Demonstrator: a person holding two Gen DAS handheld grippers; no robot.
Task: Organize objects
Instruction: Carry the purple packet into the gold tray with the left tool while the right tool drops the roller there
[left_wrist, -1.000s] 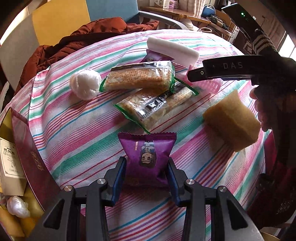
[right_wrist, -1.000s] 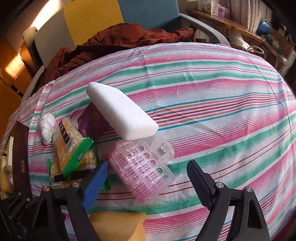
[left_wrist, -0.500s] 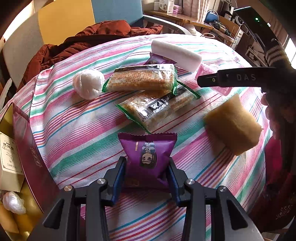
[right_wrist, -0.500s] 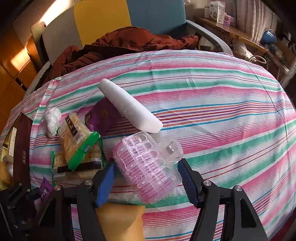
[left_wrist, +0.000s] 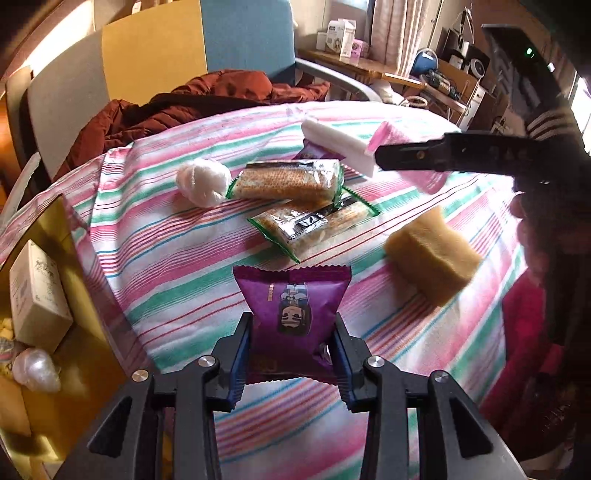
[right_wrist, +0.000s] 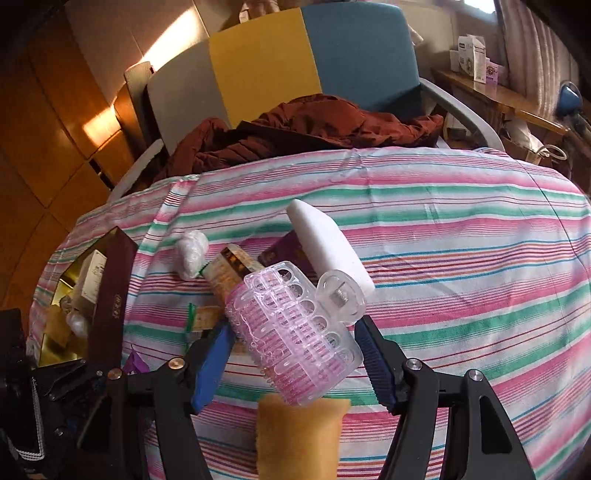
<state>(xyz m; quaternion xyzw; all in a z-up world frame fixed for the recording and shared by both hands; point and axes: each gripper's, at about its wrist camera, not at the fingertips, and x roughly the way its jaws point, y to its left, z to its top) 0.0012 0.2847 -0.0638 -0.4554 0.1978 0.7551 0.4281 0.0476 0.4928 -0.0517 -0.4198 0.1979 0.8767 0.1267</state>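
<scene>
Left gripper (left_wrist: 293, 356) is pinching a glossy purple foil packet (left_wrist: 293, 306), jaws having just closed tighter on it. Right gripper (right_wrist: 295, 356) is clamping a perforated pink plastic roller (right_wrist: 295, 332) above the striped cloth tabletop (right_wrist: 461, 280). White foam block (right_wrist: 325, 245) and spongy yellow block (left_wrist: 430, 254) are lying nearby.

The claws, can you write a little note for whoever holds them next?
Left claw: shut on the purple snack packet, jaws just closed further.
Right claw: shut on the pink plastic holder.
On the striped cloth: two cracker packs, white ball, white block, yellow sponge.
Box: partly filled.
Left: stow both, then the rest.
</scene>
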